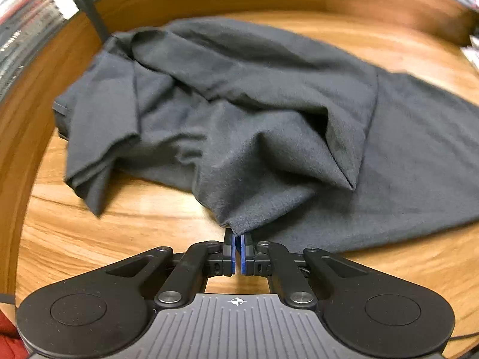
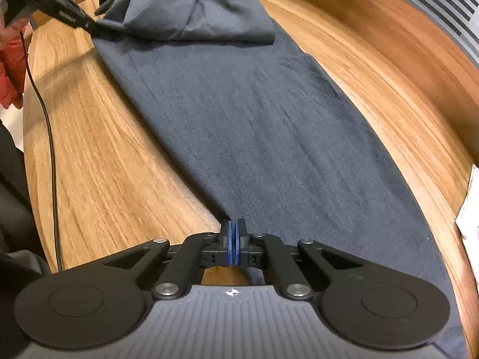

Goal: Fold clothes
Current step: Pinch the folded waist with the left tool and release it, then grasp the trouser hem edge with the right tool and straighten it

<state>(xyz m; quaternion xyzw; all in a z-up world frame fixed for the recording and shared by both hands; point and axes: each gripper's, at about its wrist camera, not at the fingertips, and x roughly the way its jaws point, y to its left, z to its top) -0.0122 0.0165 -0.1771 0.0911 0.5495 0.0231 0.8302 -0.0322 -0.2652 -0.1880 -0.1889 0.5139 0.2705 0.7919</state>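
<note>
Left gripper (image 1: 238,236): blue pads nearly together, pinching a raised fold at the near edge of the dark grey garment (image 1: 239,113). Cloth peaks up from the pinch, so it's gripped, not just touched. Garment lies on the wooden table (image 1: 104,224), bunched and rumpled on its left part, flatter toward the right.

Right gripper (image 2: 234,229): pads closed tight on the garment's near edge (image 2: 254,137) at the left corner of a long flat stretch. From this view the cloth runs away smooth, then a folded-over bunch at the far end, where the left gripper meets it. Black cable (image 2: 51,155) trails over the table on the left.
</note>
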